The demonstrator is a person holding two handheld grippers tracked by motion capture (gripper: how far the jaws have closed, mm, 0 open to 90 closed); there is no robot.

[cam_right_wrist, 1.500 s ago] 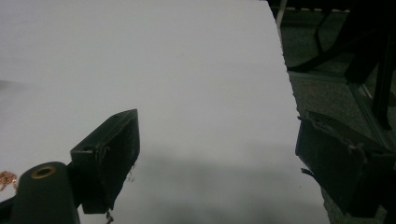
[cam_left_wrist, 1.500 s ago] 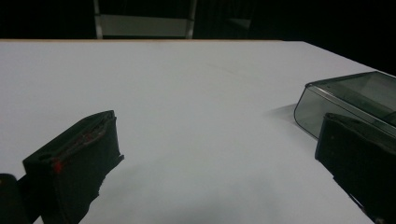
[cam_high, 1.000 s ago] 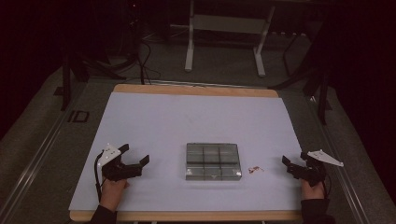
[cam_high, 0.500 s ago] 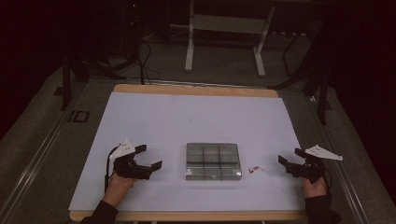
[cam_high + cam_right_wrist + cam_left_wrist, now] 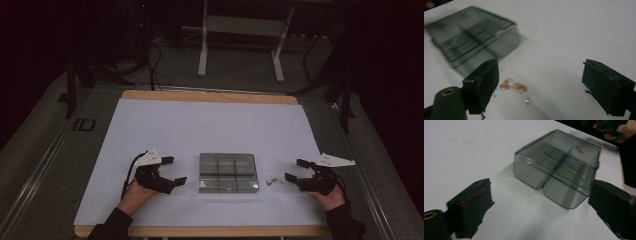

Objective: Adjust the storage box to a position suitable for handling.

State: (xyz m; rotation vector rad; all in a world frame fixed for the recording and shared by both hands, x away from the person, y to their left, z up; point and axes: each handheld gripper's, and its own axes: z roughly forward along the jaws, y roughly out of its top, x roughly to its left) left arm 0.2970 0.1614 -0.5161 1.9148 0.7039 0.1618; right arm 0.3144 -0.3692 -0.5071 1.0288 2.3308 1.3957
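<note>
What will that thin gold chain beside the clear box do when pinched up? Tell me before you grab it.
The gold chain lies in a loose tangle on the table, so it probably hangs limp and swings when lifted. Its links look very fine, so it is likely light and may slip between the right gripper pads. A snag could break it.
</note>
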